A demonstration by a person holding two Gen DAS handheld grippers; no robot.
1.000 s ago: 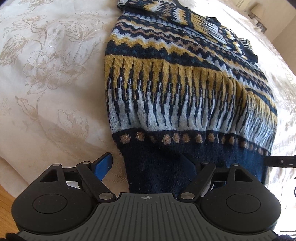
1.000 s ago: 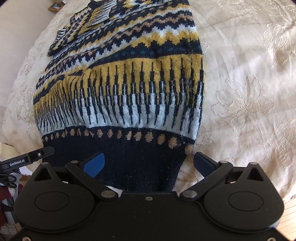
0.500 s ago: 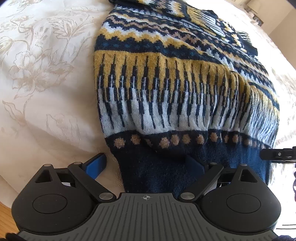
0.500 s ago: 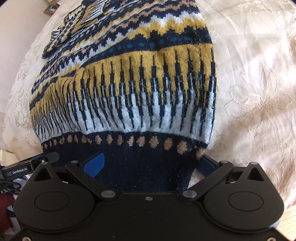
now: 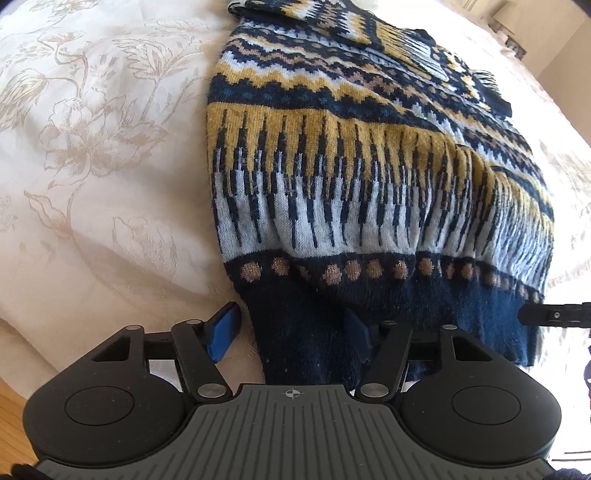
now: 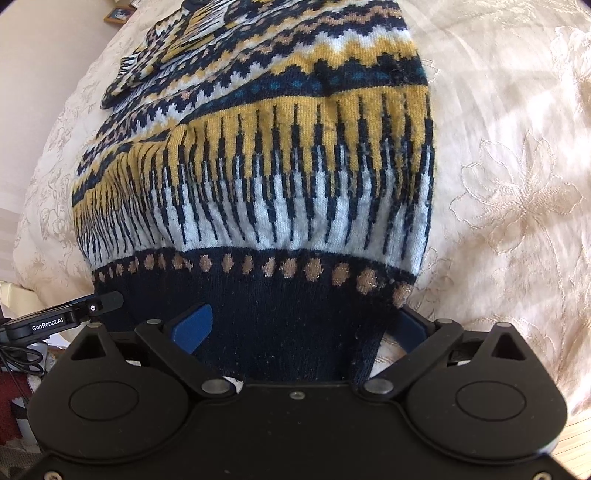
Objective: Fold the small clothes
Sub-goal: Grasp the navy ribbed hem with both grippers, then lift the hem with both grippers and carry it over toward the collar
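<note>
A knitted sweater (image 5: 369,184) in navy, mustard and pale blue lies flat on a cream bedspread (image 5: 92,166), with its navy hem nearest me. My left gripper (image 5: 290,334) is open, and the hem's left corner sits between its blue pads without being pinched. A thin gap shows beside the left pad (image 5: 223,328). In the right wrist view the same sweater (image 6: 277,166) fills the frame. My right gripper (image 6: 301,326) is wide open around the hem's right corner. A sleeve lies folded across the sweater's far part.
The embroidered bedspread (image 6: 517,184) spreads out on both sides of the sweater. Its near edge drops to a wooden floor (image 5: 11,406). A black part of the other gripper (image 6: 62,319) pokes in at the hem's side. Small frames (image 6: 118,14) stand beyond the bed.
Both grippers have slid forward, so the navy hem sits deeper between their fingers. The left fingers have narrowed a little. The right fingers keep the same spread.
</note>
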